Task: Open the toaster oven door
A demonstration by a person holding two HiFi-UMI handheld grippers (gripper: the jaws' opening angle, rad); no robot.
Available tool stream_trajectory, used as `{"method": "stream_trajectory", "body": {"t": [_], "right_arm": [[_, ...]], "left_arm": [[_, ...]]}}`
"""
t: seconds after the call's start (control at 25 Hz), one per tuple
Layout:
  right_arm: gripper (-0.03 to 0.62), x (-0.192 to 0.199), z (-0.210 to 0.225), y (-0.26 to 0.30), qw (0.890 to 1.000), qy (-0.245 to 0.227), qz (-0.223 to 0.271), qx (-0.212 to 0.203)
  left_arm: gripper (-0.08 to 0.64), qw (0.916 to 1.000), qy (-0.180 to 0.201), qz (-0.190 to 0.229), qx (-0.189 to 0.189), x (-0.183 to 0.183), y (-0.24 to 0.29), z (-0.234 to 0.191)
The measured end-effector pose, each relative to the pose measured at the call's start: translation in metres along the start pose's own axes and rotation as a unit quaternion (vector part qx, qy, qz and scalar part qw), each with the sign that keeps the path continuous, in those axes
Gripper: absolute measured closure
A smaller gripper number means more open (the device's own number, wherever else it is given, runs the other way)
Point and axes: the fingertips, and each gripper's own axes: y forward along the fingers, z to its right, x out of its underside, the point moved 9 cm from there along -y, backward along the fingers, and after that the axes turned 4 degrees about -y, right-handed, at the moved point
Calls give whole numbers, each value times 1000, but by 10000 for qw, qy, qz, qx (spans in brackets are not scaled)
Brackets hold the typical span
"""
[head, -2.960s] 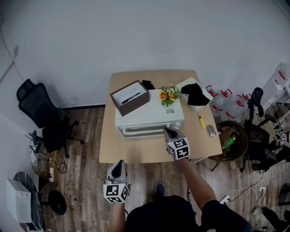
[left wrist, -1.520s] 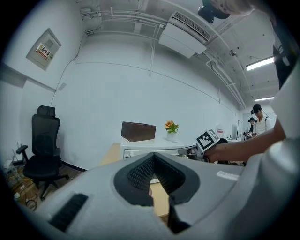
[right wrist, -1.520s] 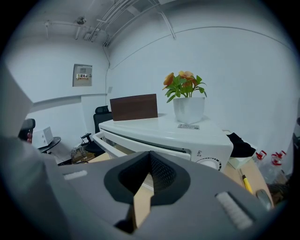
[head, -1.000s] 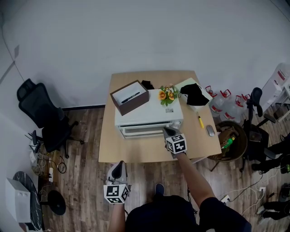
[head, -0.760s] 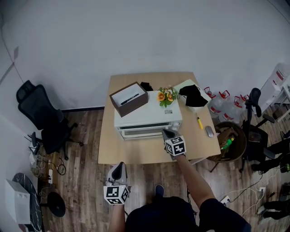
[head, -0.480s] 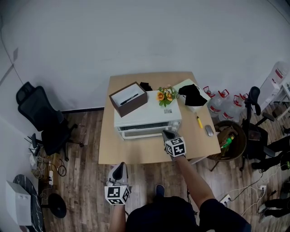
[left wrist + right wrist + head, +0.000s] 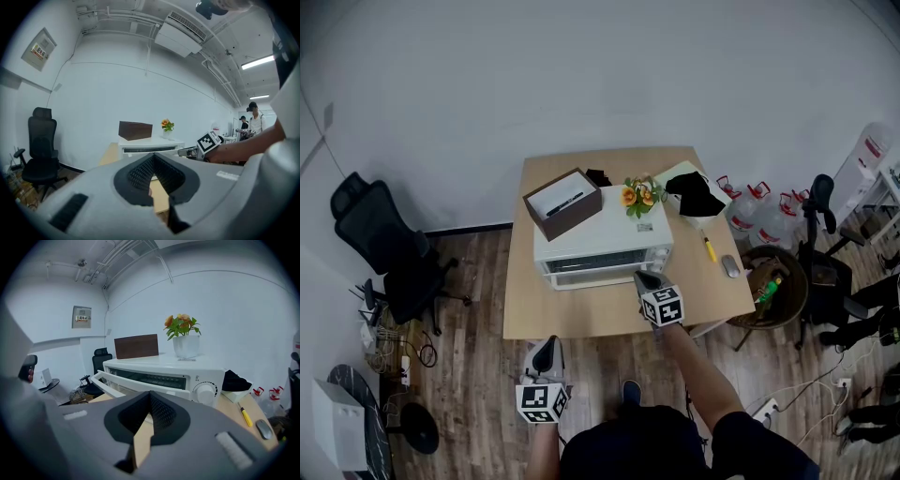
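- The toaster oven point(image 7: 602, 246) sits on the table point(image 7: 581, 317). My right gripper point(image 7: 648, 278) hovers at its front right corner, jaws pressed together on nothing.
- The door handle point(image 7: 123, 384) seems to stand slightly off the face, though I can't be sure.
- I'd spread the jaws, take the bar mid-length, then pull down along the hinge arc.
- My left gripper point(image 7: 546, 349) hangs off the table, closed and empty.

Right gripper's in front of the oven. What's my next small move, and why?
Probably open the right gripper and ease it left toward the door handle: its jaws are together on nothing, short of the toaster oven, with the handle left of them.
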Motion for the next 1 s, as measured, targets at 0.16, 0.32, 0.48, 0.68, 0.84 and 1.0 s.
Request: {"method": "stream_trajectory", "body": {"t": [0.16,0.32,0.48,0.68,0.84,1.0], "right_arm": [[586,3,-1,-2,10000,7,21,-1],[586,4,-4,-2,10000,19,48,44],[586,7,-4,-4,10000,-10,44,41],[586,10,-6,-4,10000,-6,39,71],[586,11,-8,-8,10000,-16,37,79],[586,16,-11,-11,9999,-12,34,94]], "left_arm": [[565,9999,132,3,15,-3,-3,0],[565,10000,68,-6,27,-2,-2,-4],[565,10000,23,-10,65,0,-1,-4],[565,9998,-168,65,124,0,-1,-8],[565,9996,-237,59,127,1,-1,-9],[565,9993,-355,32,121,5,-1,-12]]}}
